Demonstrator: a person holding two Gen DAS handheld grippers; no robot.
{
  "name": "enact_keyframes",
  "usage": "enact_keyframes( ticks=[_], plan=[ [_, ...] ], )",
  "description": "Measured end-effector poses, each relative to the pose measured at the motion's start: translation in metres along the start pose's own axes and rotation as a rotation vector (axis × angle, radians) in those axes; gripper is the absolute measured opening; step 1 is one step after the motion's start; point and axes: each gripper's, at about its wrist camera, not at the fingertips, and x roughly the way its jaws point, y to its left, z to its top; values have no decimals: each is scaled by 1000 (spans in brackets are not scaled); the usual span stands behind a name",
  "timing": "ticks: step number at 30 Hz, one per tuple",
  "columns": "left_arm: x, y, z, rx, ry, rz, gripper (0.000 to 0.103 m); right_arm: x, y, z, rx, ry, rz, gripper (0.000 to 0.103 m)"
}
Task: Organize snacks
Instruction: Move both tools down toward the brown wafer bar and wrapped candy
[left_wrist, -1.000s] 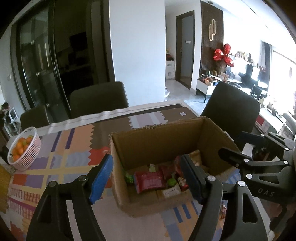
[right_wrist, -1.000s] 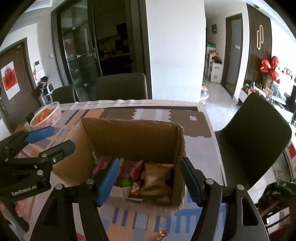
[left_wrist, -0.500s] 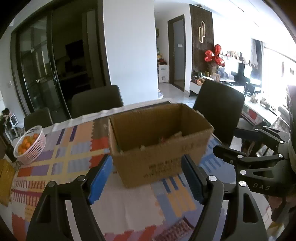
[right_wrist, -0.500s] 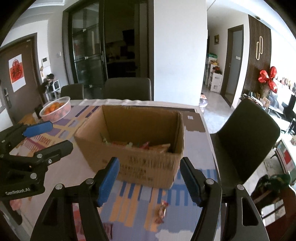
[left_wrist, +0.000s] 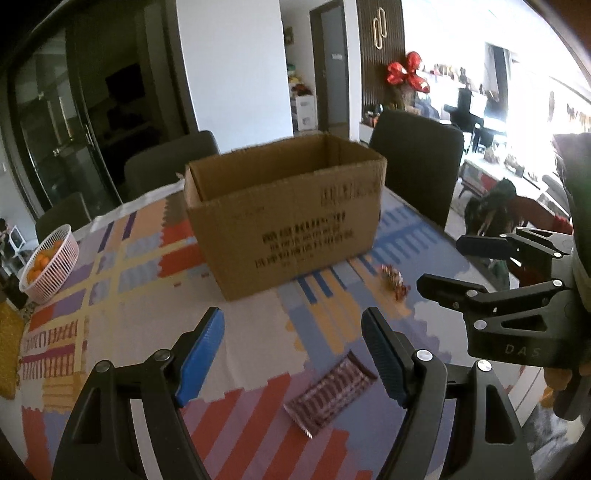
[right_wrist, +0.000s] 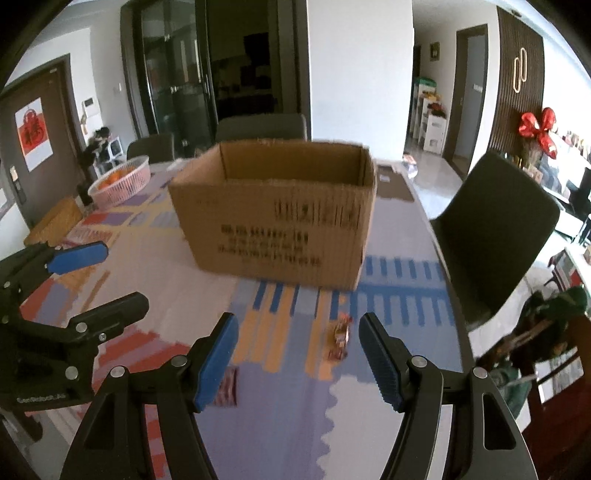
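Observation:
An open cardboard box (left_wrist: 288, 210) (right_wrist: 280, 218) stands on the patterned tablecloth; its contents are hidden from here. A dark maroon snack bar (left_wrist: 330, 393) (right_wrist: 226, 387) lies on the cloth in front of the box. A small red-and-gold wrapped candy (left_wrist: 394, 280) (right_wrist: 339, 339) lies further right. My left gripper (left_wrist: 293, 354) hovers open just above and behind the bar, nothing between its blue pads. My right gripper (right_wrist: 297, 360) is open too, with the candy just ahead, near its right finger. Each gripper shows in the other's view: the right gripper (left_wrist: 454, 264) and the left gripper (right_wrist: 99, 277).
A pink basket of oranges (left_wrist: 50, 264) (right_wrist: 122, 181) sits at the table's far left. Dark chairs (left_wrist: 417, 166) (right_wrist: 495, 229) stand around the table, one close to the right edge. Beyond that edge lies dark clutter (right_wrist: 546, 332). A yellow mat (right_wrist: 55, 221) lies on the left.
Both grippers have pulled back from above the box and sunk lower. The box interior has dropped out of sight, and the bar and candy on the cloth have come into view.

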Motion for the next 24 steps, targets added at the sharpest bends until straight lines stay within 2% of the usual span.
enact_keyframes(
  ticks=[8,15,20,24],
  plan=[
    [21,-7,-29,25,109,-78,76,17,6,-34,22,123,15,68],
    [50,-10,-53,69,207,-149,76,34,8,-60,39,214,-5,68],
    [66,-12,-62,115,237,-159,76,47,12,-76,53,283,-4,68],
    [76,-16,-68,172,250,-158,76,51,16,-80,36,295,-21,68]
  ],
)
